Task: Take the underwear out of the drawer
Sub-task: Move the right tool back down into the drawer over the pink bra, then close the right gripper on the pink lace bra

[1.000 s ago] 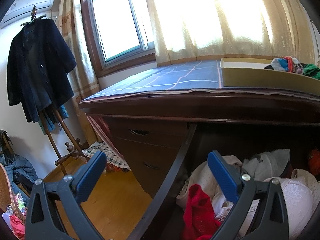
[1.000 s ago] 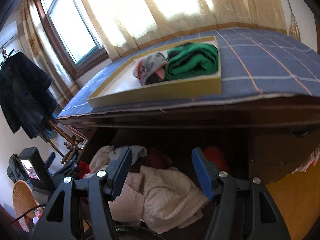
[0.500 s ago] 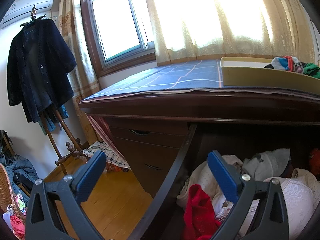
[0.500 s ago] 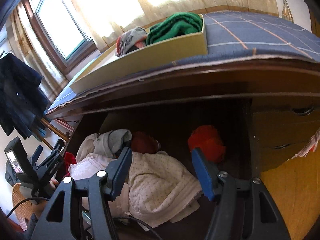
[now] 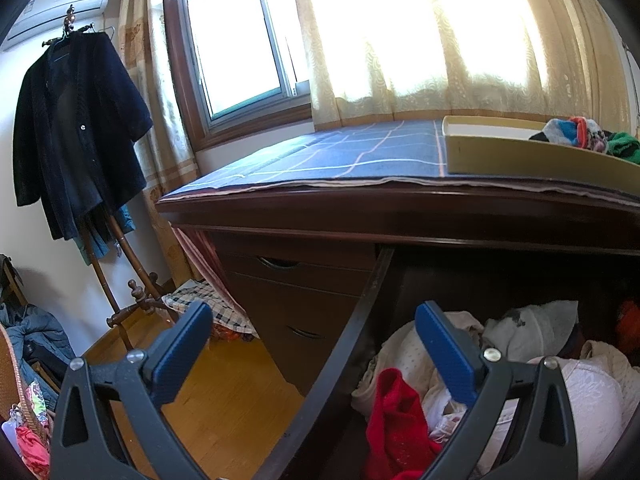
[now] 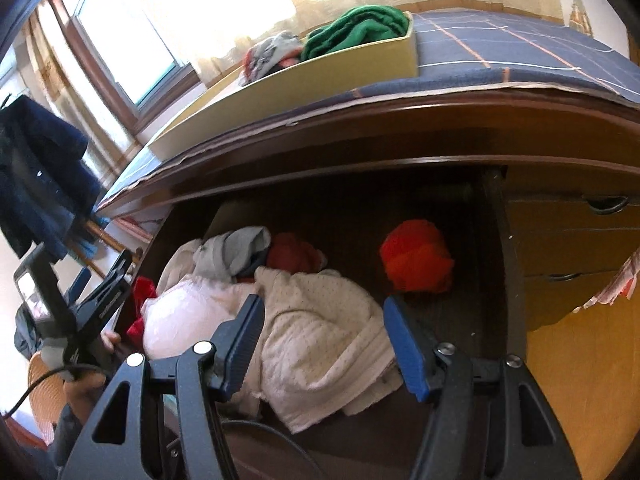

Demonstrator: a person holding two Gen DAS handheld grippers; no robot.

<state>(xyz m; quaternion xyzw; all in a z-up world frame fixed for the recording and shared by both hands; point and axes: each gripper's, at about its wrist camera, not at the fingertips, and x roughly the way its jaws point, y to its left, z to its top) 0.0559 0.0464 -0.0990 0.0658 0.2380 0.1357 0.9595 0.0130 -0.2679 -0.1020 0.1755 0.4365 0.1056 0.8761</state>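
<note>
The open drawer [image 6: 514, 280] under the desk holds a heap of underwear. A cream dotted garment [image 6: 320, 332] lies at the front, with a pale pink lace bra [image 6: 188, 316] to its left. Grey cloth [image 6: 236, 252], a red piece [image 6: 292, 256] and an orange-red bundle [image 6: 416, 256] lie further back. My right gripper [image 6: 324, 340] hangs open just above the cream garment, which shows between its blue pads. My left gripper [image 5: 314, 352] is open and holds nothing; it straddles the drawer's left wall [image 5: 352, 332], near a red garment [image 5: 396, 420].
A yellow tray [image 6: 320, 76] with green and striped clothes sits on the blue checked cloth [image 5: 340, 156] on the desk. Shut drawers [image 6: 576, 248] flank the open one. A coat stand with a dark coat [image 5: 76, 128] stands on the wooden floor [image 5: 224, 396] to the left.
My right gripper has sunk and tilted down toward the drawer, so the cream garment now fills the space between its fingers. The left gripper has stayed put.
</note>
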